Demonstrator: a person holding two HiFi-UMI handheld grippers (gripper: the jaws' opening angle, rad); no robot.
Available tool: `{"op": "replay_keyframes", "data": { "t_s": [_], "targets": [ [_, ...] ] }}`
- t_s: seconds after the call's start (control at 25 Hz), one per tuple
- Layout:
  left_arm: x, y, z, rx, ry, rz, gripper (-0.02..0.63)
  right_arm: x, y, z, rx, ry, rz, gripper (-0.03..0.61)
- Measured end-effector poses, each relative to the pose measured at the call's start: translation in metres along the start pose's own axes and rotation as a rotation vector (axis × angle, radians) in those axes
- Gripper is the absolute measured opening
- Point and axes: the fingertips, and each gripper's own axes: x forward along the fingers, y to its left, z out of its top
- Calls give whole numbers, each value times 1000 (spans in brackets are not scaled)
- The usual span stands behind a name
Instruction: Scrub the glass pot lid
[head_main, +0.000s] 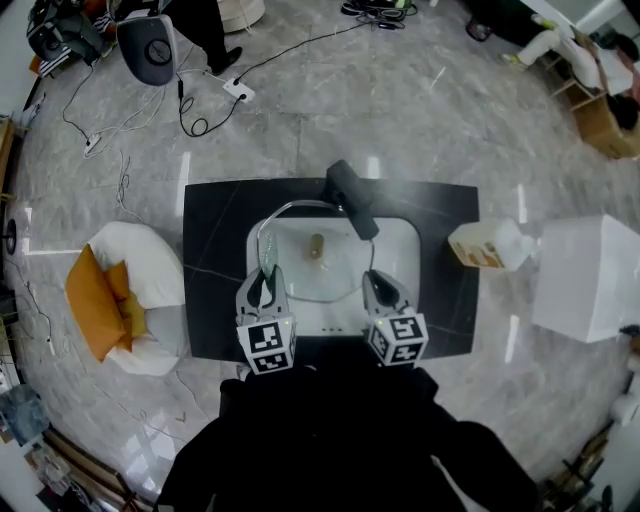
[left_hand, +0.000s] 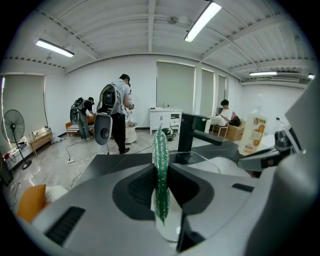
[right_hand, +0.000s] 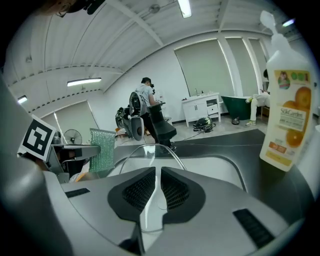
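Observation:
The glass pot lid stands on edge over the white sink; its metal rim arcs up ahead of my right gripper. That gripper is shut on the lid's near edge, and the glass runs between its pads. My left gripper is shut on a green scrub pad, held upright at the lid's left side. The pad shows left of the lid in the right gripper view. I cannot tell whether pad and glass touch.
A black faucet rises behind the sink in the black counter. An orange-label soap bottle lies at the counter's right end, beside a white box. A white and orange cushion sits left. People stand far off.

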Motion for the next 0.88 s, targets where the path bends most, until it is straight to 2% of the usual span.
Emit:
{"op": "replay_keyframes", "data": {
  "t_s": [0.08,0.28,0.56,0.72,0.88],
  "targets": [
    [8,0,-4,10,12,2,66,5,-9,-7,18,19,-1,48],
    [19,2,-8,23,34,7,66,16,-29,-18,44,44,-1,62],
    [37,2,-17,43,65,11,66,39,-55,-51,127,162,54,75],
    [40,11,-20,28,79,66,66,49,-62,-60,179,198,95,92],
    [41,19,-22,37,90,133,66,56,-67,-70,176,238,105,100]
  ]
}}
